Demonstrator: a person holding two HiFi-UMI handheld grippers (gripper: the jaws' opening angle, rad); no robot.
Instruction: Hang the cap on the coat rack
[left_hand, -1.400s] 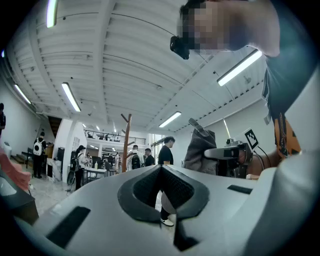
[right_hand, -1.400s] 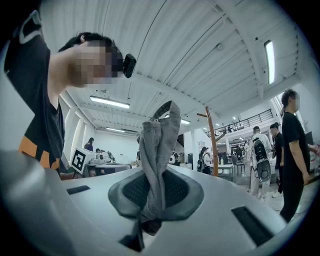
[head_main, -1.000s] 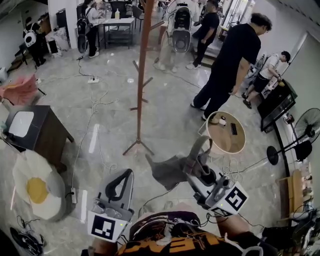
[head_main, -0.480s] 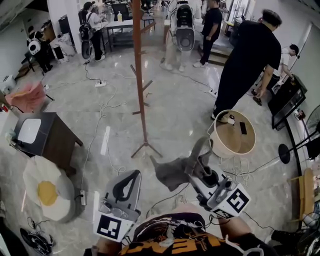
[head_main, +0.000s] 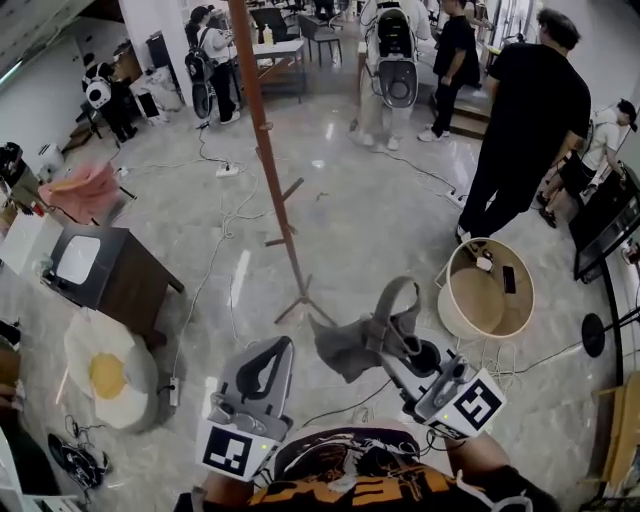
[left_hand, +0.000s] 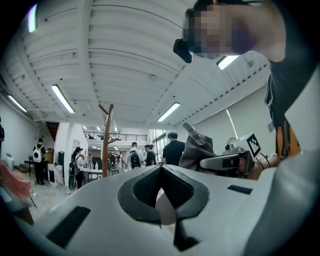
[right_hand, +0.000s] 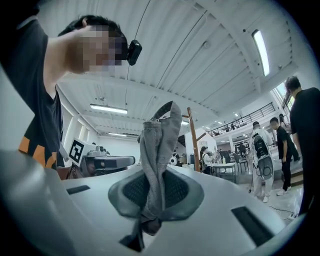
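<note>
A grey cap (head_main: 365, 335) hangs in the air in front of me, its strap looping upward. My right gripper (head_main: 400, 345) is shut on its fabric; in the right gripper view the cap (right_hand: 159, 160) stands pinched between the two pads. The brown wooden coat rack (head_main: 268, 170) rises from the floor ahead and to the left, its pegs bare. It shows as a thin pole (right_hand: 193, 145) beyond the cap and as the coat rack (left_hand: 106, 140) in the left gripper view. My left gripper (head_main: 268, 358) is low at the left, shut and holding nothing.
A dark side table (head_main: 110, 275) and an egg-shaped cushion (head_main: 108, 372) lie at the left. A round beige basket (head_main: 487, 290) stands at the right. Cables trail over the floor. A person in black (head_main: 525, 130) and several others stand further back.
The view has swung: the coat rack pole has shifted left and looks closer. Both grippers keep their places before me, the cap still in the right one.
</note>
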